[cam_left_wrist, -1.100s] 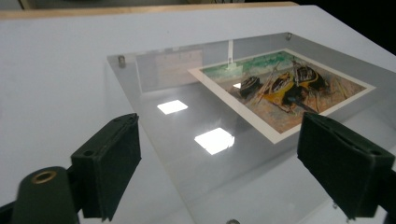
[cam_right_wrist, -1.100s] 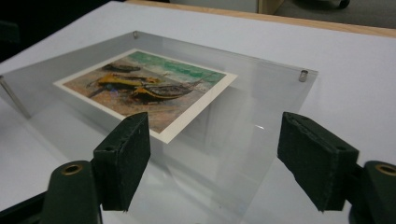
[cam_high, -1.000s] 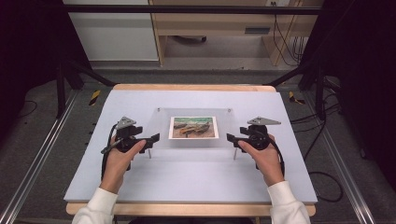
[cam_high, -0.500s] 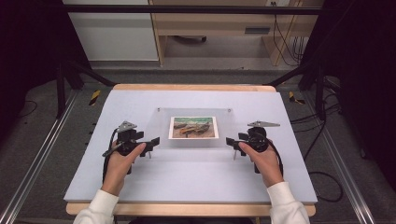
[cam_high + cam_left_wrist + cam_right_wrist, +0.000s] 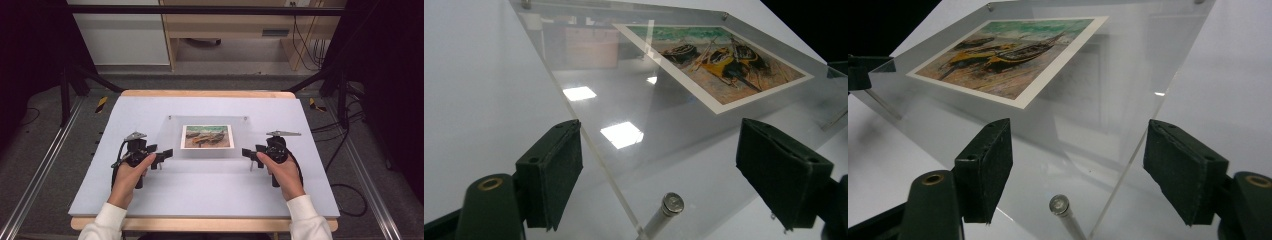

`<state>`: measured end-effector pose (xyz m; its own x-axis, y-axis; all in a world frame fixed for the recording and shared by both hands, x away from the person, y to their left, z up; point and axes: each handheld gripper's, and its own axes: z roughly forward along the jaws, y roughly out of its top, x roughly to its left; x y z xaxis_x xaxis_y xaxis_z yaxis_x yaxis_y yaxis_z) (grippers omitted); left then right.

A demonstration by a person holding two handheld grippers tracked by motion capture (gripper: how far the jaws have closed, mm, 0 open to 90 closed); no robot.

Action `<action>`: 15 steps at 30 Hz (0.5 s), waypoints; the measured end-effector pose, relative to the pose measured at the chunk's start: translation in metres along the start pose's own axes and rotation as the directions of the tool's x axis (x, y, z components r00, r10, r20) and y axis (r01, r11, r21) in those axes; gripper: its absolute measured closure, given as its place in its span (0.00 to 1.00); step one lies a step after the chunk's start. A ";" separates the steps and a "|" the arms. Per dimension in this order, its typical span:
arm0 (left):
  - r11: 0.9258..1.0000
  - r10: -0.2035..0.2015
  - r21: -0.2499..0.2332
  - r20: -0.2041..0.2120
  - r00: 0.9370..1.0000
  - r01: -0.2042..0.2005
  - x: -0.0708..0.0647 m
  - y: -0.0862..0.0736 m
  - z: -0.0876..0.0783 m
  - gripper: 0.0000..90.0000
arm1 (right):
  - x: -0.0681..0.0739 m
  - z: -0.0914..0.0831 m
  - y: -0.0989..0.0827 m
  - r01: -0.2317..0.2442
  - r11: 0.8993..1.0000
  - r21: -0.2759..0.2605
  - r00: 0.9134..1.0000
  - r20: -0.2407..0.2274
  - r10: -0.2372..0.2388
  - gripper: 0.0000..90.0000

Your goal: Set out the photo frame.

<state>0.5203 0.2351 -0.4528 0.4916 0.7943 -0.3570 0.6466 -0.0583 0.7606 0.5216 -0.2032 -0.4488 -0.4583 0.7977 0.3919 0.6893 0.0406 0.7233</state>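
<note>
Your left gripper [image 5: 161,156] sits at the near left corner of the clear acrylic photo frame [image 5: 172,131], which lies flat mid-table on the white table top [image 5: 210,185]. In the left gripper view its jaws stand apart, unclenched, having just been narrowing a little, and the corner's metal standoff pin [image 5: 665,210] lies between them untouched. That view also shows ceiling lights reflected in the pane. The boat picture [image 5: 207,136] lies centred. Your right gripper [image 5: 249,153] mirrors this at the near right corner: jaws released, just been widening, with a standoff [image 5: 1062,207] between them.
</note>
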 end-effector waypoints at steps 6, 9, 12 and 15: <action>0.999 -0.054 0.007 0.039 0.998 0.053 0.005 -0.002 0.002 0.19 | -0.003 0.003 -0.001 -0.044 0.999 0.008 0.999 -0.019 0.044 0.28; 0.997 -0.076 0.011 0.069 0.995 0.075 0.006 -0.003 0.005 0.20 | -0.003 0.004 0.000 -0.050 0.999 0.008 0.999 -0.019 0.051 0.27; 0.996 -0.086 0.008 0.070 0.994 0.085 0.005 -0.002 0.009 0.19 | -0.005 0.005 0.000 -0.063 0.998 0.009 0.998 -0.026 0.063 0.27; 0.996 -0.086 0.006 0.070 0.994 0.086 0.006 -0.002 0.009 0.19 | -0.006 0.006 0.000 -0.071 0.997 0.010 0.997 -0.036 0.072 0.27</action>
<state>0.5272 0.2341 -0.4616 0.4733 0.7522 -0.4584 0.6901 0.0068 0.7237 0.5273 -0.2045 -0.4549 -0.4274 0.7766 0.4628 0.7260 -0.0102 0.6876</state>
